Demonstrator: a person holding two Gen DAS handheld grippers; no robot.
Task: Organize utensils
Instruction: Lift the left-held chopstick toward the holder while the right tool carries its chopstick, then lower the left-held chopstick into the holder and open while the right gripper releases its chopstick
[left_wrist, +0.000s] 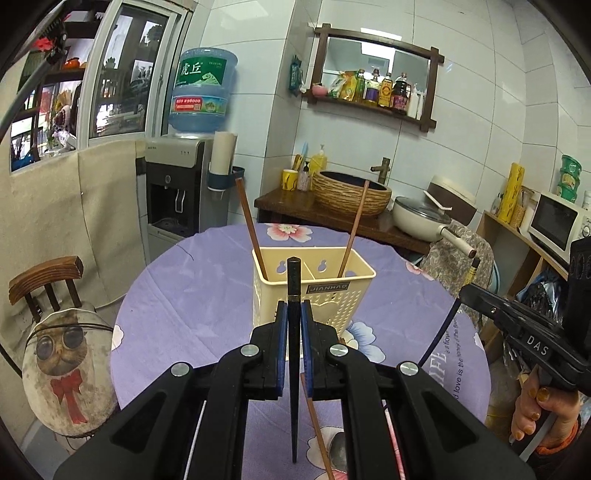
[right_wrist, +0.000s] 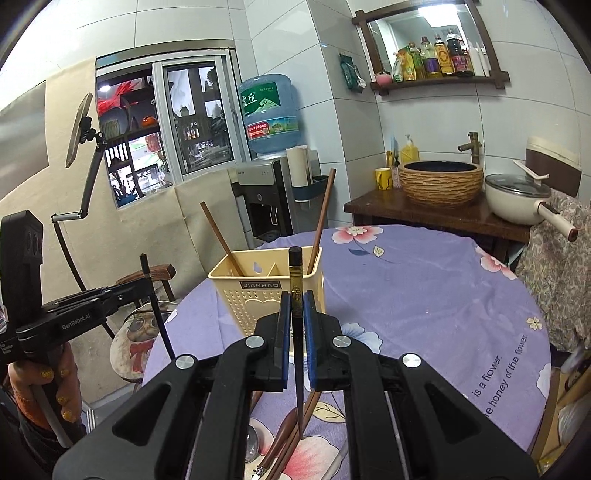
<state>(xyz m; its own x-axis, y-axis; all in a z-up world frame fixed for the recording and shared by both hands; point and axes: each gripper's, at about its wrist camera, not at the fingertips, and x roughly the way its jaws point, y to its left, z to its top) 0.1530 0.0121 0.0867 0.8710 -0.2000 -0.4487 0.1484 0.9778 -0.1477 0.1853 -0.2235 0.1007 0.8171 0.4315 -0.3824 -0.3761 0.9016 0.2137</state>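
The left gripper (left_wrist: 294, 319) has its blue-padded fingers (left_wrist: 282, 332) pinched narrow on a dark blue-black chopstick (left_wrist: 293, 295), which stands nearly upright between them, thick end up and thin tip hanging below the pads. The right gripper (right_wrist: 296, 310) likewise clamps its fingers (right_wrist: 283, 332) on a black chopstick with a gold-patterned band (right_wrist: 295, 280), also upright. Just beyond both pairs of fingers stands a cream perforated plastic utensil holder (left_wrist: 314, 291) with a divider, set on the round bench covered in a lilac flowered cloth (left_wrist: 184, 314). Two brown wooden chopsticks (left_wrist: 251, 225) lean out of the holder, one in each compartment. Below the fingers, more brown chopsticks (right_wrist: 291, 439) and a spoon (right_wrist: 255, 443) lie on the cloth. A hand (left_wrist: 543, 410) grips the right tool's handle.
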